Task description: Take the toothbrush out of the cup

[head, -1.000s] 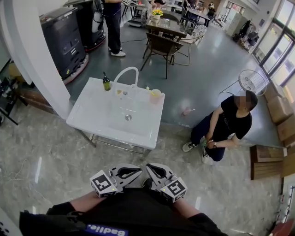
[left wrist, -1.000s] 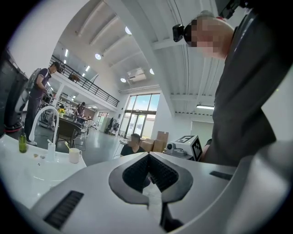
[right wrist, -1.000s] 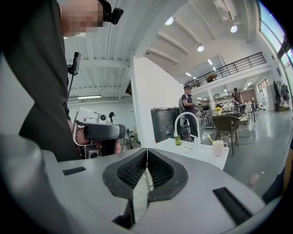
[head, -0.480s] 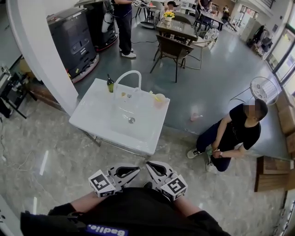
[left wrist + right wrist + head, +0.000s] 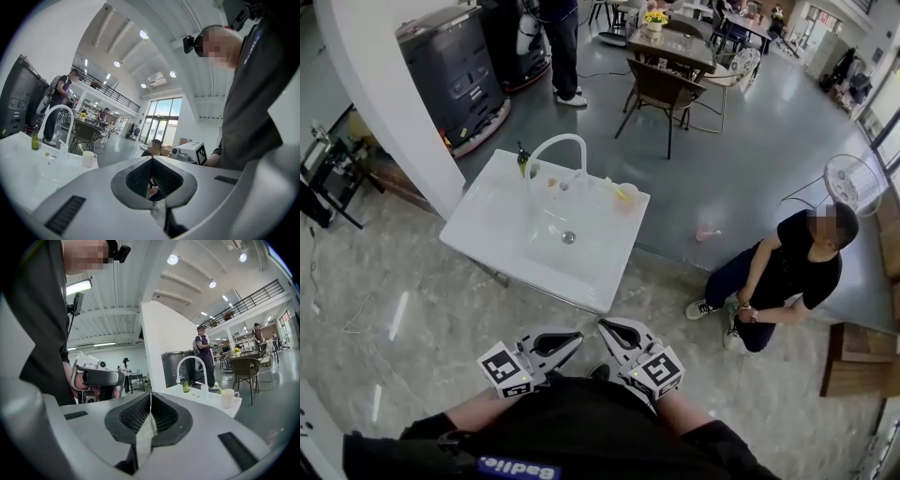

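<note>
Tools: the left gripper (image 5: 574, 337) and right gripper (image 5: 606, 327) are both pressed together with nothing between them. They are held close against the wearer's body, well short of the washbasin (image 5: 487, 232).

Change: the washbasin sits nearer in the head view than a second ago, while the grippers keep their place at the body. Judgement: approach only, reach not begun.

The cup (image 5: 627, 195) stands at the washbasin's far right corner, with the toothbrush (image 5: 615, 187) leaning in it.

Writing: white lettering (image 5: 516, 466) on the wearer's shirt reads roughly "Badlie". The label on the green bottle (image 5: 523, 161) is too small to read.

White sink (image 5: 484, 221), green bottle (image 5: 523, 160), crouching person (image 5: 791, 260)
</note>
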A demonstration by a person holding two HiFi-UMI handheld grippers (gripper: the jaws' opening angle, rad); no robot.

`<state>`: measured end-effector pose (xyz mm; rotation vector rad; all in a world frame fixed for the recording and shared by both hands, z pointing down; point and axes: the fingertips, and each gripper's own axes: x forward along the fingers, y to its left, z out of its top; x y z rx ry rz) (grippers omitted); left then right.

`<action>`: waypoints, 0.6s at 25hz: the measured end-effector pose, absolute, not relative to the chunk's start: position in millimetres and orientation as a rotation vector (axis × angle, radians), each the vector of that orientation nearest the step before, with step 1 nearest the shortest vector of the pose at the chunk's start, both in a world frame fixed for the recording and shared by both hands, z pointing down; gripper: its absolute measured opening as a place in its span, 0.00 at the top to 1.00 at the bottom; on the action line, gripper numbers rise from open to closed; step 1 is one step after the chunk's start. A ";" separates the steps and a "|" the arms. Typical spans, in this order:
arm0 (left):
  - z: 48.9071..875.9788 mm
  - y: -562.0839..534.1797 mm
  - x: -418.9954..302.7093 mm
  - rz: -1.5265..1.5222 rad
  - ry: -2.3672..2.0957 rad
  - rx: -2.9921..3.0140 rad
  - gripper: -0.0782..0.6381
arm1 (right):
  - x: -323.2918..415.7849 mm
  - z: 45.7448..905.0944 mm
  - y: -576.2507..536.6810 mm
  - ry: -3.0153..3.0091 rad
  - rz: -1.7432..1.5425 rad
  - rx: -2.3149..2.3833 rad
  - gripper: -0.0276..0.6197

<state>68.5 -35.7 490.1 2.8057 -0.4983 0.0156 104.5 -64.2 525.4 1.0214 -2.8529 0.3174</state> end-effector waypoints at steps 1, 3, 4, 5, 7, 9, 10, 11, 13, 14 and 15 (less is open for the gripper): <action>490.9 -35.7 70.5 0.017 -0.503 2.803 0.88 | 107.4 526.4 -65.9 -2.851 0.315 1.018 0.94; 491.8 -37.1 72.0 0.020 -0.513 2.798 0.88 | 111.8 527.8 -71.2 -2.846 0.308 1.016 0.94; 491.9 -38.3 71.5 0.020 -0.517 2.796 0.88 | 113.1 528.4 -74.3 -2.843 0.308 1.017 0.94; 492.0 -39.6 70.4 0.020 -0.521 2.795 0.88 | 114.0 529.2 -77.2 -2.837 0.312 1.018 0.94; 492.0 -44.0 67.3 0.019 -0.526 2.792 0.88 | 114.4 530.2 -83.2 -2.823 0.330 1.023 0.94; 492.2 -51.6 63.9 0.011 -0.524 2.791 0.88 | 112.7 530.4 -91.2 -2.805 0.343 1.028 0.94; 492.7 -56.6 62.1 0.006 -0.519 2.792 0.88 | 111.1 531.2 -96.5 -2.798 0.340 1.031 0.94; 493.4 -62.1 60.1 0.002 -0.511 2.792 0.88 | 108.9 531.7 -102.3 -2.791 0.337 1.034 0.94; 494.3 -73.4 56.5 0.000 -0.487 2.794 0.88 | 104.3 530.4 -113.8 -2.765 0.340 1.048 0.94; 493.9 -78.7 54.7 0.000 -0.472 2.797 0.88 | 102.2 529.2 -119.2 -2.749 0.345 1.058 0.94; 492.7 -84.1 52.7 -0.002 -0.458 2.800 0.88 | 100.4 528.6 -124.8 -2.735 0.349 1.068 0.94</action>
